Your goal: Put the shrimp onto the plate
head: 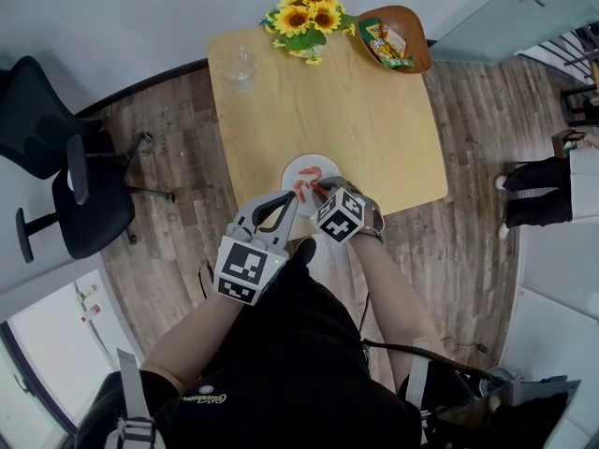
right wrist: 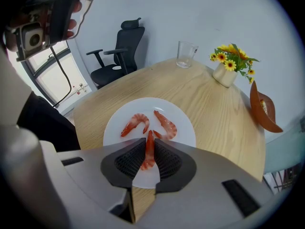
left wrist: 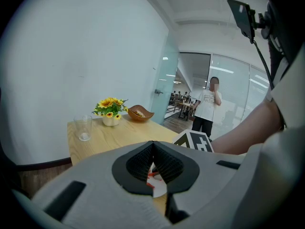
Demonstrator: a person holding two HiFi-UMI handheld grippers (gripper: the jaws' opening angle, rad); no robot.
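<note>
A white plate (right wrist: 183,128) lies near the table's front edge, also in the head view (head: 298,167). Two orange shrimp (right wrist: 135,124) (right wrist: 167,124) rest on it. A third shrimp (right wrist: 148,156) stands lengthwise between the pads of my right gripper (right wrist: 149,140), which is shut on it just over the plate's near rim. In the head view the right gripper (head: 318,192) reaches onto the plate from the front. My left gripper (head: 288,197) hovers beside it at the plate's front left. Its jaws (left wrist: 153,147) meet at the tips with nothing held; plate (left wrist: 159,186) shows below them.
A drinking glass (head: 240,66), a vase of sunflowers (head: 307,12) and a brown bowl of snacks (head: 398,37) stand along the table's far edge. A black office chair (head: 65,176) is on the left. A person (head: 543,195) stands at the right.
</note>
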